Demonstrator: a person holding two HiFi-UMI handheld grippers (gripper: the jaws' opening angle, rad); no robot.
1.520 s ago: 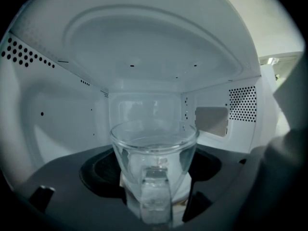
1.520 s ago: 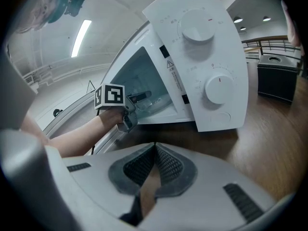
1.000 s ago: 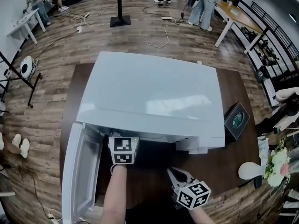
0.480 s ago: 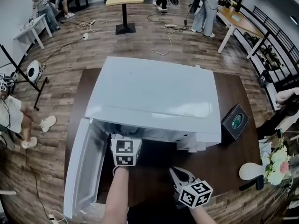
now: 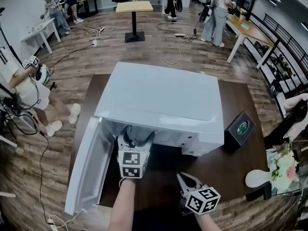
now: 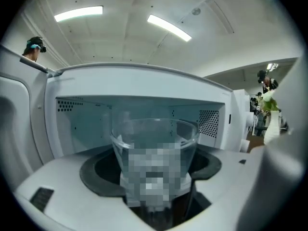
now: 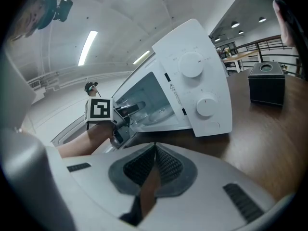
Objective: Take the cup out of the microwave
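A white microwave point(image 5: 163, 100) stands on a dark wooden table point(image 5: 240, 95) with its door point(image 5: 89, 167) swung open to the left. My left gripper point(image 5: 136, 139) is at the mouth of the cavity, shut on a clear cup point(image 5: 138, 134). In the left gripper view the cup point(image 6: 154, 141) sits between the jaws of that gripper point(image 6: 153, 172), with the pale cavity point(image 6: 86, 124) behind it. My right gripper point(image 5: 186, 181) hovers over the table in front of the control panel, shut and holding nothing. Its view shows its shut gripper point(image 7: 154, 155) and the left gripper point(image 7: 126, 112).
A black box point(image 5: 242, 127) sits at the table's right edge, with flowers point(image 5: 288, 166) and a white object point(image 5: 255, 178) further right. The microwave's knobs point(image 7: 191, 64) face the right gripper. People, tables and cables are on the floor beyond.
My left gripper has drawn back from inside the cavity to its mouth, and its jaws and the cup now show in the head view. The right gripper has hardly moved.
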